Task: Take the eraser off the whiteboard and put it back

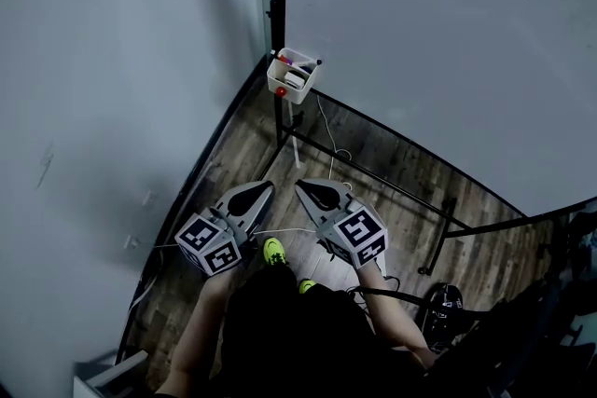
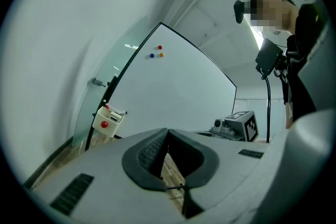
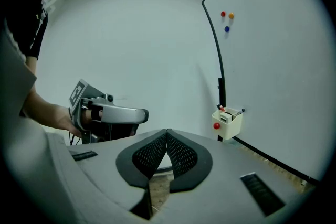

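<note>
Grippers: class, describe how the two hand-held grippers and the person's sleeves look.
The left gripper and right gripper are light grey shells with black, mesh-textured pads. Each carries a cube of black-and-white square markers. The sleeve is short and black.

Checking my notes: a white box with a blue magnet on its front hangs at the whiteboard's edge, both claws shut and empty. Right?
No: the right gripper view shows the magnet on the white box is red, not blue. It does hang at the whiteboard's edge; left claw and right claw are shut, empty.
</note>
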### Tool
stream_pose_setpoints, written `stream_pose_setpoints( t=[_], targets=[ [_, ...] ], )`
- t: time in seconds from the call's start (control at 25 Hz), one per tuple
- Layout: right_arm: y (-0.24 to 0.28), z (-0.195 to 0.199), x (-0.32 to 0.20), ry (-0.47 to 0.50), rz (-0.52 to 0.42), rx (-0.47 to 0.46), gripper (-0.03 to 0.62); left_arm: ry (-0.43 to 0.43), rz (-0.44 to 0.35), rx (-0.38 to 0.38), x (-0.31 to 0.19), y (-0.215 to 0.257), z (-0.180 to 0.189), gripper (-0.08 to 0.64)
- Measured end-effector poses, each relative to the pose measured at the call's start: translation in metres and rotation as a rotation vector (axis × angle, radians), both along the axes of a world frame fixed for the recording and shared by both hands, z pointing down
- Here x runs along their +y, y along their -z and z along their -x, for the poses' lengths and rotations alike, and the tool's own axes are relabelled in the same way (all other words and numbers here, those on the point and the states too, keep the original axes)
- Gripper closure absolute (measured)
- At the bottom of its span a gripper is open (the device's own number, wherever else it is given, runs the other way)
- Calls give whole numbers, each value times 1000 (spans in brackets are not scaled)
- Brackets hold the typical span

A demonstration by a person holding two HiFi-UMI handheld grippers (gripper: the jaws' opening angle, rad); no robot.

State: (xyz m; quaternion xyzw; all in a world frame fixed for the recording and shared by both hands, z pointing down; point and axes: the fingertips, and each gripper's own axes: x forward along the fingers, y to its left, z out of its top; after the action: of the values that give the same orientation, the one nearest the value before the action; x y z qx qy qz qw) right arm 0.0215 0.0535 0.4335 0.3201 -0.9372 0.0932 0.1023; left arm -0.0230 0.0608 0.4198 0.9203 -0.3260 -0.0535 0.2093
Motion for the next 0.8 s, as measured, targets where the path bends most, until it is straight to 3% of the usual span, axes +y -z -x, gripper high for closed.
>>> stream_pose_setpoints(
  t=[0.44, 0.8],
  targets=[
    [8, 23, -51, -73, -49, 54, 578, -72, -37, -16, -48, 6, 25, 548],
    [9, 27, -77, -114, -76, 108, 577, -94, -11, -4, -57, 0, 35, 549]
  ],
)
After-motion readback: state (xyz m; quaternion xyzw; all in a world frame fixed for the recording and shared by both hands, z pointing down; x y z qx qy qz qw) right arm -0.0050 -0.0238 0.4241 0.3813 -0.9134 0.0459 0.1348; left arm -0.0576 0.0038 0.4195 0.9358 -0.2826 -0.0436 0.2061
